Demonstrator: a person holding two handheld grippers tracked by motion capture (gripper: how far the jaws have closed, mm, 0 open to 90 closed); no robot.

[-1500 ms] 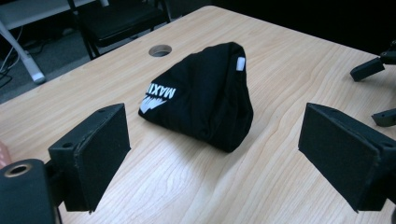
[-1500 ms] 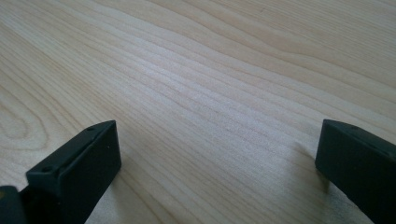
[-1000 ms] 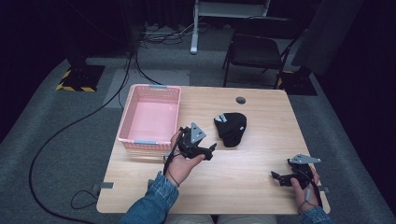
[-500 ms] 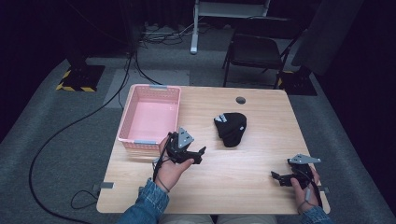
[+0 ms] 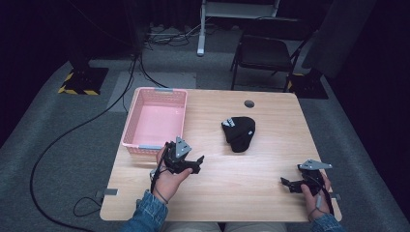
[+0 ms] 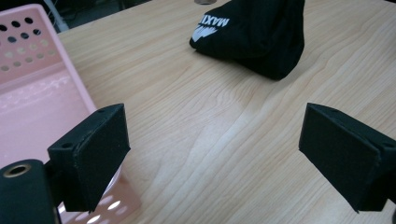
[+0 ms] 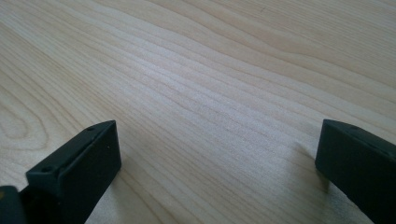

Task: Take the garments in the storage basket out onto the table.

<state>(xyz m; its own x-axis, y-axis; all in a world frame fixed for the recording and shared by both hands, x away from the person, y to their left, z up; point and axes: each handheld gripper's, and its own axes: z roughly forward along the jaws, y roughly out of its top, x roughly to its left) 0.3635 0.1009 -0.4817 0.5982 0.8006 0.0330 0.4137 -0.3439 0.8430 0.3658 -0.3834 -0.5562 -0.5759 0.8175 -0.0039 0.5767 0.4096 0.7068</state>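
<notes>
While left claw [image 5: 197, 164] sits spread & empty beside pink basket [image 5: 155, 121], w/ black beanie [image 5: 239, 133] apart, reaching could snag basket rim; right claw [image 5: 289, 183] also spread.

Bright tabletop, dark surroundings, soft shadows

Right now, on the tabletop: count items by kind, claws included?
Pink perforated basket: 1
Black beanie with white lettering: 1
Handheld claws, both open and empty: 2 (left claw, right claw)
Total: 4
</notes>
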